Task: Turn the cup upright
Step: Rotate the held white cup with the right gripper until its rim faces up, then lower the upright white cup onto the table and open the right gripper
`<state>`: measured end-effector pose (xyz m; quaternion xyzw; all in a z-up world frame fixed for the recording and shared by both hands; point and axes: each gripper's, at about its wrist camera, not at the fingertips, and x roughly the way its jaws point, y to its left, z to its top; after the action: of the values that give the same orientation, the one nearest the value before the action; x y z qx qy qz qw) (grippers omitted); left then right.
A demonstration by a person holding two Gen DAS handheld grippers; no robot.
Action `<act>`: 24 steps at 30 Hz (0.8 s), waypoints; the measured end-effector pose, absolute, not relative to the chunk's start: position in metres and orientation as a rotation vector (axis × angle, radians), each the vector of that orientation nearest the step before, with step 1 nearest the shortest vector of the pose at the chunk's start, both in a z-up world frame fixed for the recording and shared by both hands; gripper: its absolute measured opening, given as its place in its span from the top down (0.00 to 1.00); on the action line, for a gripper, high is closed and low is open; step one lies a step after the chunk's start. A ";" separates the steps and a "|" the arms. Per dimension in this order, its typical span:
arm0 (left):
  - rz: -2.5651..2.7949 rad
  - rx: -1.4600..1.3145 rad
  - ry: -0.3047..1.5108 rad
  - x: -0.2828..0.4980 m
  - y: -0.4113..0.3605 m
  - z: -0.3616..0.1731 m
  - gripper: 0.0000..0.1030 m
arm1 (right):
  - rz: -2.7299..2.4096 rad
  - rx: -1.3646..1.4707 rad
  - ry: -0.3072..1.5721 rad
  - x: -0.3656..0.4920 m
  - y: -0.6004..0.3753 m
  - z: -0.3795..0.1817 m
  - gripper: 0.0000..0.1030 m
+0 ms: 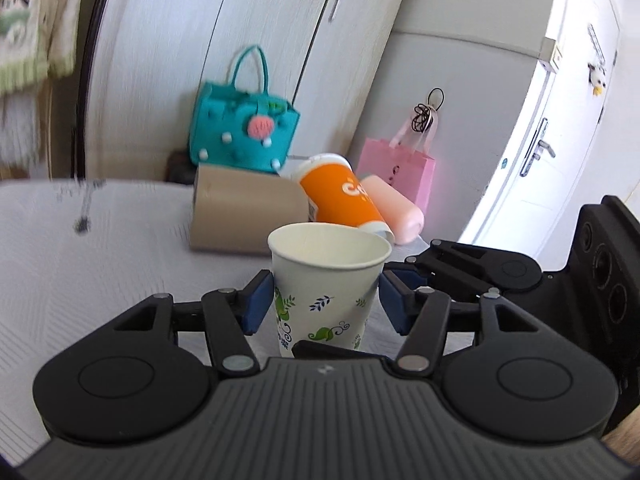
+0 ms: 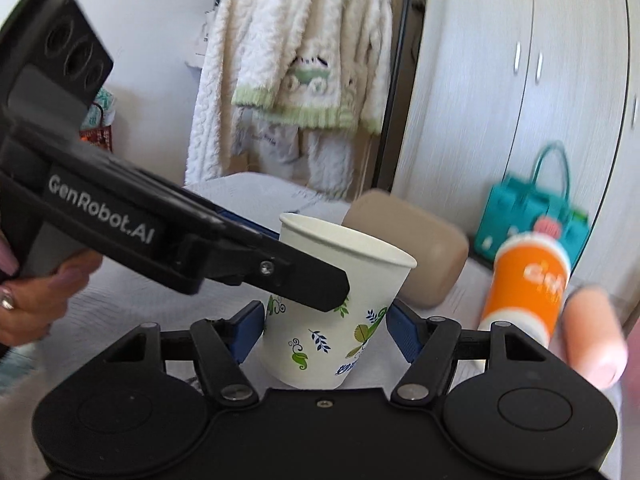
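Observation:
A white paper cup with green and blue leaf prints stands mouth up, a little tilted, on the white tablecloth. My left gripper has its blue pads on both sides of the cup, the left pad touching, the right pad with a slight gap. In the right wrist view the same cup sits between my right gripper's blue pads, left pad touching, right pad close. The left gripper's body crosses in front of the cup there.
Behind the cup lie a tan box, an orange bottle and a pink bottle. A teal handbag and pink gift bag stand further back. A wardrobe, hanging robe and door surround the table.

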<state>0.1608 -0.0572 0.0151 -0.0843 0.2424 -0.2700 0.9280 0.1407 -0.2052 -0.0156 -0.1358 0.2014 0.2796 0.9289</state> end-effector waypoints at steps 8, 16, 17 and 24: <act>-0.521 -0.126 0.493 0.168 -0.067 0.006 0.45 | 0.529 -0.316 0.387 0.160 -0.199 -0.027 0.33; -0.526 -0.148 0.573 0.174 -0.068 0.000 0.40 | 0.553 -0.214 0.458 0.165 -0.212 -0.027 0.33; -0.516 -0.141 0.576 0.173 -0.070 0.000 0.40 | 0.547 -0.212 0.467 0.166 -0.213 -0.028 0.32; -0.500 -0.133 0.544 0.151 -0.067 0.013 0.31 | 0.512 -0.185 0.463 0.153 -0.222 -0.022 0.23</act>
<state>0.1510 -0.0670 0.0128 -0.0648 0.2657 -0.2439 0.9304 0.1534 -0.2216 -0.0216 -0.0907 0.2265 0.2504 0.9369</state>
